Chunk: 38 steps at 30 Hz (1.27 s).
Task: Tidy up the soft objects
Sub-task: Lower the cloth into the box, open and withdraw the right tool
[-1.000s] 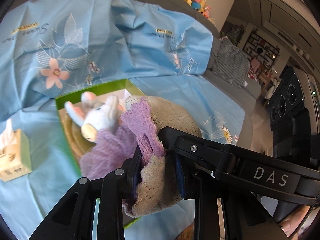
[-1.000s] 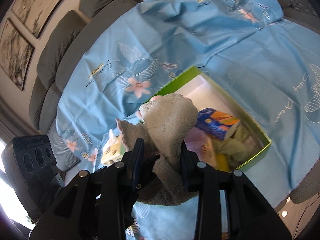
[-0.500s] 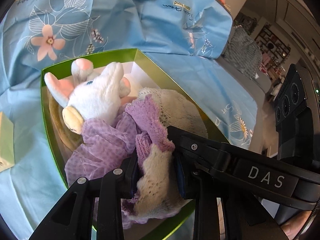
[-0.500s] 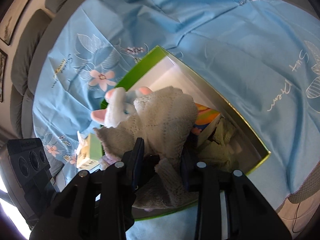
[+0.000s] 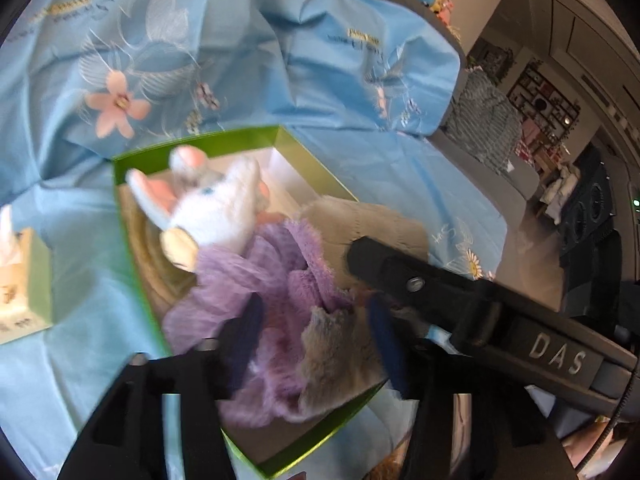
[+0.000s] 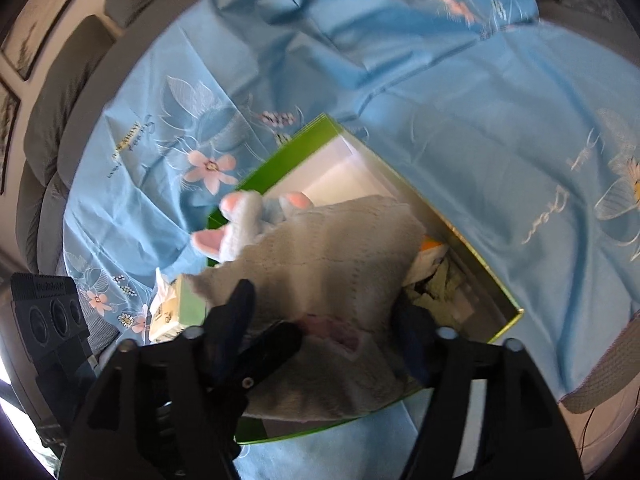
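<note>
Both claws open, jaws spread wide, nothing gripped. Left claw (image 5: 316,316) at bottom centre of its view, fingers either side of the beige knit cloth (image 5: 336,344), which lies loose in the green box (image 5: 192,142) with a purple fuzzy cloth (image 5: 280,276) bunched against it. White plush bunny (image 5: 216,208) with pink ears sits in the box, frame centre-left, touching the purple cloth. Right claw (image 6: 324,308) at bottom centre of its view; the beige knit cloth (image 6: 332,256) spreads across the middle of the green box (image 6: 296,148), covering most of the bunny (image 6: 244,220), whose ears poke out upper left of it. Crumpled items at the box's right end, too blurry to identify. Tissue box (image 5: 24,280) at left edge, outside the green box, on the blue floral sheet (image 5: 180,40) over a sofa. Motion blur in both views.
</note>
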Available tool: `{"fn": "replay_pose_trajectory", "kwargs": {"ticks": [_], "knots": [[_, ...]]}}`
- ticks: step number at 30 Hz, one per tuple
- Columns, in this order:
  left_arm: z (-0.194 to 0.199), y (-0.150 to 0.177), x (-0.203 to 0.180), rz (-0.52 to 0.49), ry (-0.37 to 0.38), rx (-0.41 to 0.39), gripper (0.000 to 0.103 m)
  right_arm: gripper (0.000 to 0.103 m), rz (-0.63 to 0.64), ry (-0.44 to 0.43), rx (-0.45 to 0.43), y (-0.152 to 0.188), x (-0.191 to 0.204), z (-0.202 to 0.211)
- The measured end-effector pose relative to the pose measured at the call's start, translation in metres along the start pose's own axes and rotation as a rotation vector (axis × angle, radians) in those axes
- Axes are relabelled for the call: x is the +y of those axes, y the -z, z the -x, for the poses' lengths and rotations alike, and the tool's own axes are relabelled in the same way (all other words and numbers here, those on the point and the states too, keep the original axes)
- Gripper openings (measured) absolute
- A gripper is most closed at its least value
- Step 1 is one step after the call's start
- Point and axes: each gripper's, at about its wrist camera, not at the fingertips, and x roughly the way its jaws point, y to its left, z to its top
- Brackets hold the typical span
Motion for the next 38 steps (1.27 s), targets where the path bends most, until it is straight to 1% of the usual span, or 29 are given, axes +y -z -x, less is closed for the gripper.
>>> {"fn": "replay_pose_trajectory", "kwargs": {"ticks": [1, 2, 3, 6, 8, 13, 19, 26, 32, 38], "knots": [[0.006, 0.000, 0.000, -0.003, -0.005, -0.015, 0.071, 0.071, 0.011, 0.007, -0.020, 0.000, 0.003, 0.007], [0.010, 0.000, -0.001, -0.005, -0.007, -0.024, 0.075, 0.076, 0.017, 0.012, -0.031, 0.000, 0.005, 0.010], [0.016, 0.000, -0.001, -0.007, -0.010, -0.032, 0.077, 0.084, 0.026, 0.015, -0.052, 0.000, 0.008, 0.017], [0.030, -0.001, -0.003, -0.014, -0.023, -0.060, 0.078, 0.088, 0.063, 0.014, -0.101, 0.002, 0.016, 0.030], [0.037, -0.001, -0.003, -0.010, -0.027, -0.070, 0.078, 0.091, 0.083, 0.004, -0.114, 0.001, 0.021, 0.032], [0.055, -0.001, -0.002, 0.000, -0.029, -0.103, 0.083, 0.091, 0.097, 0.007, -0.131, 0.000, 0.030, 0.040], [0.071, 0.002, -0.003, 0.001, -0.048, -0.130, 0.083, 0.093, 0.120, 0.001, -0.166, 0.005, 0.041, 0.055], [0.080, 0.007, -0.003, 0.004, -0.044, -0.135, 0.083, 0.098, 0.154, 0.044, -0.213, 0.018, 0.057, 0.068], [0.084, 0.011, -0.001, 0.018, -0.031, -0.139, 0.083, 0.100, 0.161, 0.077, -0.240, 0.027, 0.062, 0.076], [0.087, 0.016, -0.001, 0.021, -0.040, -0.139, 0.083, 0.102, 0.163, 0.088, -0.246, 0.030, 0.064, 0.078]]}}
